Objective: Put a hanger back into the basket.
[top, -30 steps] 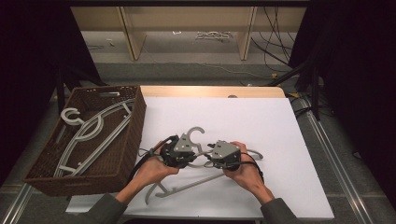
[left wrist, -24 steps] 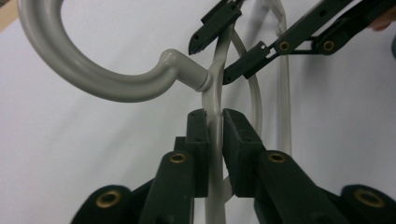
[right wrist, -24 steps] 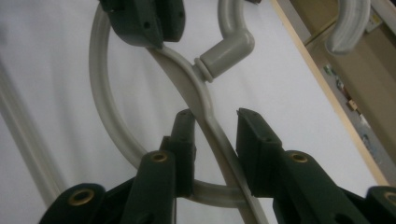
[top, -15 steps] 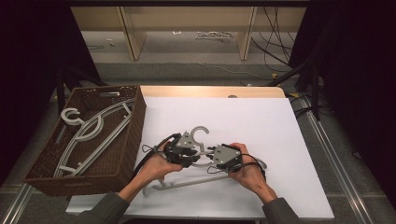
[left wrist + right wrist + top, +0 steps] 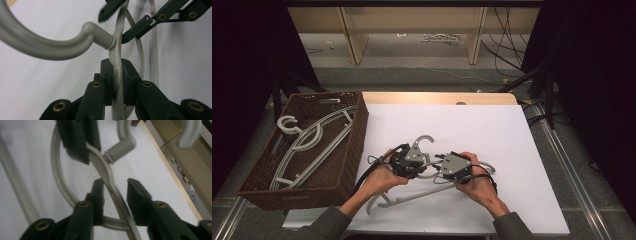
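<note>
Centrally on the white table top (image 5: 512, 130), nearer its front edge than its back: a grey plastic hanger (image 5: 424, 172), hook curling toward the back edge, bar stretching toward the front-left corner.

Left gripper (image 5: 408, 162) clamped on the hanger's neck just below the hook – seen in the left gripper view with both black pads pressed flat against the thin grey strip (image 5: 117, 82), hook (image 5: 50, 47) bending off to the picture's left. Jaws just now closing the last bit onto it.

Right gripper (image 5: 447, 170) just beside the left, almost touching it, on the hanger's right shoulder. Seen in the right gripper view with the grey strip (image 5: 112, 182) running between the 2 jaws, against the left pad and apart from the right one – loose, not pinching. Jaws just now easing apart a little.

Off the table's left edge, touching it: a brown wicker basket (image 5: 349, 150) with more grey hangers (image 5: 307, 145) lying inside, 1 hook resting over its far-left rim.

Beyond the back edge: pale wooden shelf legs (image 5: 352, 35) and loose cables (image 5: 507, 35) on the floor.
</note>
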Available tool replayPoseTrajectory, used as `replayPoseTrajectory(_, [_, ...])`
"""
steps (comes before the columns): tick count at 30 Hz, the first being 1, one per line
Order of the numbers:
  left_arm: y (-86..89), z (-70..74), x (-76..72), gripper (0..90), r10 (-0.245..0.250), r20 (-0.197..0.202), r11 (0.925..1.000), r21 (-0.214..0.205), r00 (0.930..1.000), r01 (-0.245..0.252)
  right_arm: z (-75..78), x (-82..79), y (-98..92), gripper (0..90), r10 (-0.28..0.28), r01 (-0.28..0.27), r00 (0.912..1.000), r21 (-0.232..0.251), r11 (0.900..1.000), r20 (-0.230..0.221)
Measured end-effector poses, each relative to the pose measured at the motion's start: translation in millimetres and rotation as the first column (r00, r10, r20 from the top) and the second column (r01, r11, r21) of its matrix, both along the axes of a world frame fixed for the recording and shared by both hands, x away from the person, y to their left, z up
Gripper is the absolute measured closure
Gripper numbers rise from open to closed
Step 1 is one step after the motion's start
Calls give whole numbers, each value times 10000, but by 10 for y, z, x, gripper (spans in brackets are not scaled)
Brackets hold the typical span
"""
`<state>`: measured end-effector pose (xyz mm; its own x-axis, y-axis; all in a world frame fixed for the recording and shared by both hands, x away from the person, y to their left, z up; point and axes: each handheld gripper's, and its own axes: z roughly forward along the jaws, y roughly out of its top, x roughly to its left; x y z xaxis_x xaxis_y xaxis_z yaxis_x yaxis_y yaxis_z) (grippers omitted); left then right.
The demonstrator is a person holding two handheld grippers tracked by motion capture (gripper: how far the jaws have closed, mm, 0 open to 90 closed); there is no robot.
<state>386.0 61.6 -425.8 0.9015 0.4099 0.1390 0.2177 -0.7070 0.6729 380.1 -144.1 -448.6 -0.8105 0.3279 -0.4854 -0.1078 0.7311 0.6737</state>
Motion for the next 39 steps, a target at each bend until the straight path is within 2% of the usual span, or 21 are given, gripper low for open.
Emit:
replayPoseTrajectory(1, [7, 14, -4, 815, 31, -14, 10000, -60, 10000, -31, 18, -2, -14, 526, -419, 425, 9989, 313, 9986, -203])
replayPoseTrajectory(2, [22, 40, -6, 816, 80, 46, 9998, -200, 10000, -79, 33, -4, -25, 487, -701, 712, 9973, 519, 9961, -220])
replayPoseTrajectory(4, [46, 83, -9, 816, 144, 39, 9992, -380, 9999, -142, 74, -9, -60, 416, -1266, 1310, 9908, 1065, 9856, -469])
replayPoseTrajectory(6, [60, 134, -11, 816, 164, 26, 9980, -612, 9999, -162, 113, -16, -89, 358, -1762, 1862, 9816, 1667, 9683, -732])
replayPoseTrajectory(7, [62, 152, -14, 817, 147, 46, 9978, -652, 9999, -143, 134, -23, -102, 341, -1982, 2132, 9758, 2015, 9560, -919])
replayPoseTrajectory(8, [66, 180, -24, 817, 190, 112, 9974, -704, 9998, -181, 147, -31, -107, 341, -2049, 2232, 9733, 2168, 9504, -1037])
replayPoseTrajectory(11, [79, 212, -34, 817, 216, 158, 9975, -671, 9996, -205, 200, -81, -132, 319, -1945, 2121, 9766, 2631, 9412, -916])
replayPoseTrajectory(14, [88, 213, -29, 817, 285, 170, 9975, -651, 9994, -273, 247, -119, -148, 321, -1675, 1853, 9823, 2976, 9365, -843])
replayPoseTrajectory(17, [102, 232, -32, 817, 307, 197, 9972, -683, 9993, -293, 272, -141, -166, 323, -1637, 1894, 9809, 3249, 9266, -1052])
replayPoseTrajectory(20, [130, 266, -32, 817, 417, 277, 9966, -729, 9987, -396, 296, -162, -193, 323, -1714, 2056, 9772, 3552, 9119, -1257])
replayPoseTrajectory(22, [153, 293, -29, 816, 454, 343, 9966, -708, 9984, -429, 320, -190, -216, 321, -1837, 2249, 9727, 3792, 8976, -1420])
replayPoseTrajectory(25, [199, 344, -32, 816, 598, 305, 9939, -941, 9977, -566, 352, -256, -245, 317, -1909, 2482, 9664, 4338, 8661, -1719])
replayPoseTrajectory(26, [215, 359, -31, 816, 696, 270, 9925, -1027, 9972, -665, 361, -287, -257, 317, -1979, 2521, 9661, 4410, 8614, -1657])
replayPoseTrajectory(27, [233, 374, -25, 817, 720, 265, 9922, -1043, 9971, -689, 365, -310, -269, 317, -1981, 2514, 9663, 4359, 8641, -1646])
replayPoseTrajectory(32, [326, 448, -24, 816, 1001, 40, 9847, -1437, 9950, -985, 329, -429, -315, 317, -2093, 2672, 9621, 4495, 8524, -1750])
replayPoseTrajectory(33, [349, 471, -22, 816, 1022, 44, 9832, -1524, 9948, -1003, 324, -451, -334, 317, -2021, 2608, 9636, 4507, 8537, -1749])
replayPoseTrajectory(34, [372, 494, -23, 816, 1076, 5, 9808, -1636, 9942, -1061, 318, -476, -340, 317, -2082, 2707, 9607, 4557, 8480, -1834])
replayPoseTrajectory(36, [413, 547, -26, 817, 1144, 71, 9787, -1725, 9934, -1115, 316, -505, -370, 317, -2042, 2664, 9620, 4577, 8483, -1814])
replayPoseTrajectory(37, [430, 570, -21, 816, 1079, 129, 9795, -1724, 9941, -1041, 304, -526, -378, 317, -2063, 2680, 9618, 4677, 8422, -1797])
replayPoseTrajectory(38, [441, 590, -29, 816, 1182, 75, 9771, -1789, 9930, -1150, 299, -541, -386, 317, -2030, 2695, 9609, 4671, 8421, -1883])
replayPoseTrajectory(39, [465, 633, -27, 816, 1113, 152, 9781, -1789, 9937, -1068, 293, -550, -396, 317, -2043, 2680, 9615, 4647, 8439, -1835])
